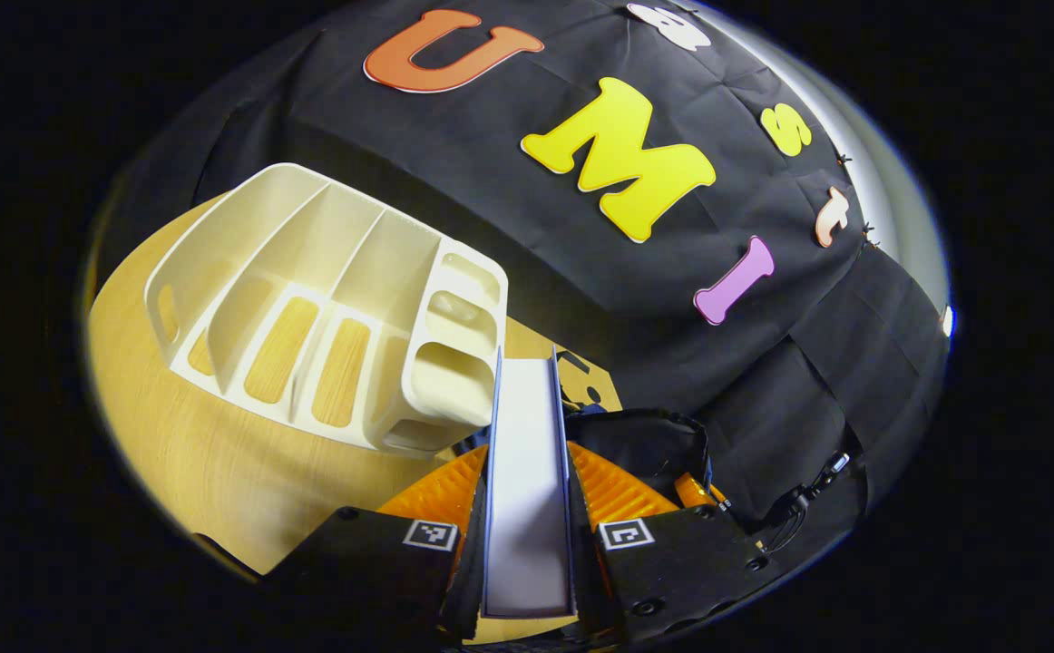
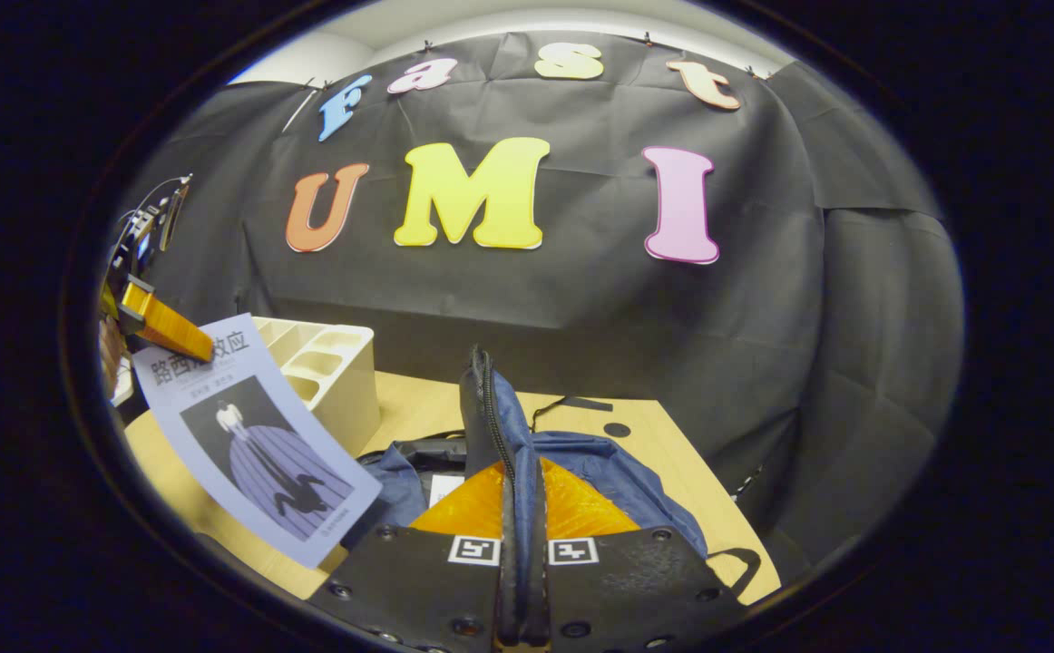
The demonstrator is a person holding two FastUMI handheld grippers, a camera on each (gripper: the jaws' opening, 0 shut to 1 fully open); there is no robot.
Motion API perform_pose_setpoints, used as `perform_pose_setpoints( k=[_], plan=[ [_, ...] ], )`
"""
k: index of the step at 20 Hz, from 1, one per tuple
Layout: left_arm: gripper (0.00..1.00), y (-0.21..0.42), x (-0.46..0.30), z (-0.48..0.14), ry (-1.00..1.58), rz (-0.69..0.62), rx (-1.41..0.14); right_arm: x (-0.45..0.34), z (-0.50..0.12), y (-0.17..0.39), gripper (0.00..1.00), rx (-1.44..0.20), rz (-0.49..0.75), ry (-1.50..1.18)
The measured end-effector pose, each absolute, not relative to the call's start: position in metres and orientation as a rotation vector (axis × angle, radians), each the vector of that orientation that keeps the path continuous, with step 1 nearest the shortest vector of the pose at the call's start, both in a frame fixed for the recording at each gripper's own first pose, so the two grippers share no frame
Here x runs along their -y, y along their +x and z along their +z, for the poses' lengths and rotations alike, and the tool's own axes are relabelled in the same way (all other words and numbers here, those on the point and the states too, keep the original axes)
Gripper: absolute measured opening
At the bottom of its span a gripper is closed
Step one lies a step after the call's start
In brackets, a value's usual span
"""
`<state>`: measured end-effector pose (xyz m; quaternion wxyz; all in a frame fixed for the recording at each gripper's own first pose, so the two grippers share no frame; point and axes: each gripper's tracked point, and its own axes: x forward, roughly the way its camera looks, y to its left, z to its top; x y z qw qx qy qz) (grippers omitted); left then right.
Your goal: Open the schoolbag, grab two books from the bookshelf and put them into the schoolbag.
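The right gripper [image 2: 522, 580] pinches the blue schoolbag's [image 2: 581, 467] zippered edge upright, while at nine o'clock the left gripper [image 2: 160, 328] holds a tilted book [image 2: 259, 444] before the cream bookshelf [image 2: 332, 367].

A light wood-grain worktop [image 2: 672, 453] carries everything. A cream bookshelf [image 1: 327, 299] with slotted dividers and small side compartments stands on it near the black cloth wall, its slots bare. Beside the bookshelf, a dark blue schoolbag [image 2: 600, 472] lies on the worktop. A small dark round mark [image 2: 617, 429] sits on the wood behind the bag.
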<state>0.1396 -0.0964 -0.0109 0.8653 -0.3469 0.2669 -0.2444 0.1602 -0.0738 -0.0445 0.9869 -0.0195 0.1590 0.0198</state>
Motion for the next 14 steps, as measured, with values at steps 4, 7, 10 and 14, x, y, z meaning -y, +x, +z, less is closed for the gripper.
perform_pose_setpoints(
  k=[4,7,10,14],
  plan=[
    [0.42,0.161,0.14,0.002,-0.845,-0.555,-0.565,0.082,-0.036,0.163,0.05,-0.311,0.035,-0.051],
    [0.42,0.178,0.166,-0.001,-0.933,-0.533,-0.583,0.087,-0.03,0.162,0.05,-0.31,0.034,-0.079],
    [0.42,0.186,0.179,-0.023,-0.907,-0.489,-0.608,0.087,-0.024,0.161,0.05,-0.294,0.035,-0.111],
    [0.42,0.183,0.182,-0.038,-0.885,-0.422,-0.557,0.077,-0.018,0.161,0.05,-0.284,0.05,-0.121]
  ],
)
